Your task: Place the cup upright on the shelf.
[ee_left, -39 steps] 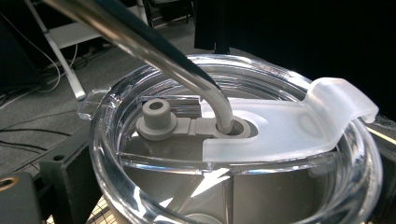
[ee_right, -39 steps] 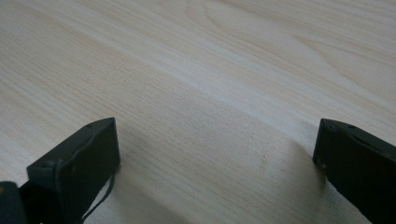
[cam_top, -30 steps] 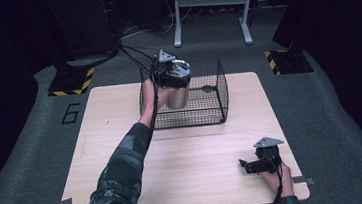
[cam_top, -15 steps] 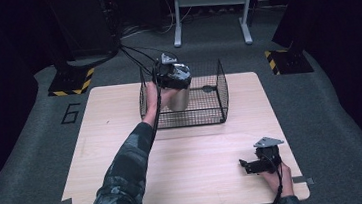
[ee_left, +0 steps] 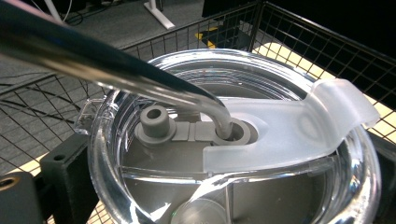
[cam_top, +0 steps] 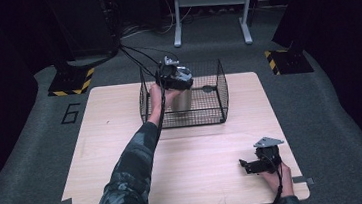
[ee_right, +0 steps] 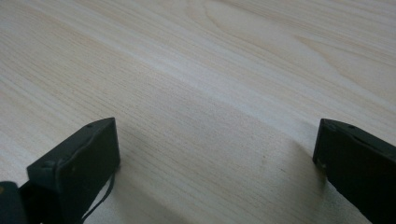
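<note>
High view: left gripper (cam_top: 175,77) clamps tumbler (cam_top: 182,98) in wire basket (cam_top: 218,96), 12 o'clock on bench (cam_top: 122,138), probably for placing.
Left gripper view: lid (ee_left: 261,126), straw (ee_left: 116,65) between jaws.
Right gripper view: right gripper (ee_right: 215,168) released, resting idle.

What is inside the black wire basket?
A silver metal cup stands inside the wire basket. It has a clear lid with a straw poking through. The left gripper sits over its top. What is in the cup cannot be seen.
</note>
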A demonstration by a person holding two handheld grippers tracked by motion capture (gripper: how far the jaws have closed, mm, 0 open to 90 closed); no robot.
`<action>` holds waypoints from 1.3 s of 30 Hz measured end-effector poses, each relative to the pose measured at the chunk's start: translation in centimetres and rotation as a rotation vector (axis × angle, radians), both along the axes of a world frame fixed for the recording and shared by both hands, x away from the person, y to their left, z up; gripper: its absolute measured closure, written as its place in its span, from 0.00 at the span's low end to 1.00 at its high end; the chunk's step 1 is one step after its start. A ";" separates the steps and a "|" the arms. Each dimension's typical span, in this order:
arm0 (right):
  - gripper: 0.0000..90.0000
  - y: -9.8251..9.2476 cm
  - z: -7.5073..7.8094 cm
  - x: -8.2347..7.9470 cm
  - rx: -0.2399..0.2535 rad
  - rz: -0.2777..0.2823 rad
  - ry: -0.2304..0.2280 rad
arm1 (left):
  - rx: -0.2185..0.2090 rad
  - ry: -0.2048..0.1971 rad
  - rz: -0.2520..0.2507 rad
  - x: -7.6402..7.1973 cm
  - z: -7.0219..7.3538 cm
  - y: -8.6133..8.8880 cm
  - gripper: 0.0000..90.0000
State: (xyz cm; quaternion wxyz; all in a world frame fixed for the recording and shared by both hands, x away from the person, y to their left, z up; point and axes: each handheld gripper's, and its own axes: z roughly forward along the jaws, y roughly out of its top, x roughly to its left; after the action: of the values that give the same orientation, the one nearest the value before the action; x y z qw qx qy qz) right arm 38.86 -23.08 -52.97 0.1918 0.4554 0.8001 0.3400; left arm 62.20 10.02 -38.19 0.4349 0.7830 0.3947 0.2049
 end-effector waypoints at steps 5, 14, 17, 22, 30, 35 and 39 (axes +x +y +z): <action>0.00 0.0 0.0 0.0 0.000 0.000 0.000 | 0.002 0.010 0.010 0.4 -0.6 -0.3 0.04; 0.00 0.0 0.0 0.0 0.000 0.006 0.001 | 0.002 0.024 0.013 0.8 -1.2 -0.7 0.04; 0.00 0.0 0.0 0.0 0.000 0.002 0.002 | 0.005 0.032 0.021 1.0 -1.5 -0.7 0.04; 0.00 0.0 0.0 -0.1 0.003 0.002 0.005 | 0.003 0.039 0.020 1.1 -1.8 -0.6 0.04; 0.00 0.0 0.0 0.0 0.002 0.004 0.005 | 0.034 0.015 -0.013 0.1 -2.2 -0.6 0.04; 0.00 0.0 0.0 -0.1 0.001 0.002 0.005 | 0.019 0.003 0.000 -0.2 -2.3 -0.4 0.04; 0.00 0.0 0.0 -0.1 0.003 -0.001 0.002 | 0.032 0.006 -0.012 -0.4 -2.2 -0.3 0.04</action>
State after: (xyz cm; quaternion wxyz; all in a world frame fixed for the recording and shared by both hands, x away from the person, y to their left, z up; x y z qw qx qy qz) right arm 38.80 -23.04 -52.98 0.1906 0.4563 0.7997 0.3406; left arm 61.85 9.69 -40.39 0.4224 0.7927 0.3882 0.2061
